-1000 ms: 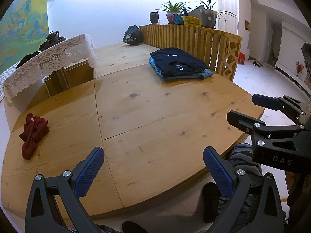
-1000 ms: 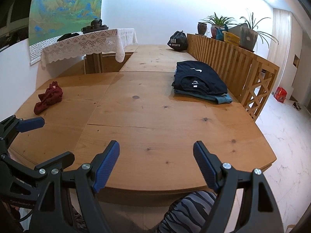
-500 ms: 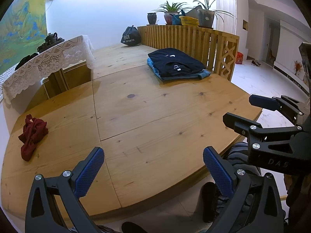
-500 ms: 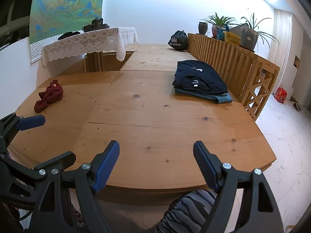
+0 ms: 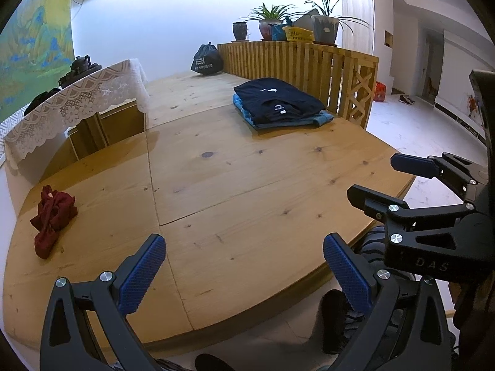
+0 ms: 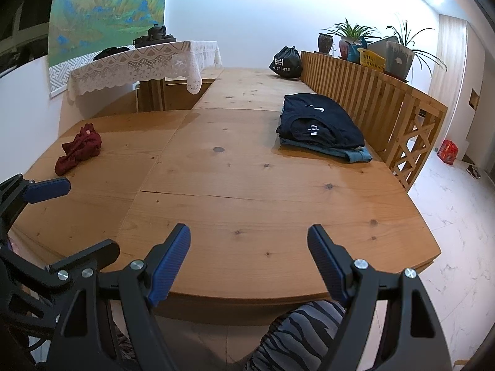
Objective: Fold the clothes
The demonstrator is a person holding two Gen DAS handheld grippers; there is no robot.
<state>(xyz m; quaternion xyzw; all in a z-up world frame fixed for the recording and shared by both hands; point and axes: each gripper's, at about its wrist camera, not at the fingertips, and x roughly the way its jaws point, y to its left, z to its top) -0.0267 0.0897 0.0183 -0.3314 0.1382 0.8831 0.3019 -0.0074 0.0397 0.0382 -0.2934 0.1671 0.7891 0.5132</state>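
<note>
black frames, ribbed blue fingers [image 5: 142, 273], silver screws

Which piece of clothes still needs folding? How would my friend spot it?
Start at the big round-edged wooden table and look to its left side, in front of the stand with the white lace cloth. There lies a crumpled dark red garment, alone in a heap. The other clothes, a neat folded stack of dark navy and blue garments, sit flat by the wooden slatted railing.

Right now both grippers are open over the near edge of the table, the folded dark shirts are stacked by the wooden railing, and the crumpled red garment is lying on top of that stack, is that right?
Not quite. The crumpled red garment lies alone near the table's left edge, well apart from the folded dark shirts stacked by the wooden railing, as the right wrist view shows. The left gripper and right gripper are indeed open.
</note>
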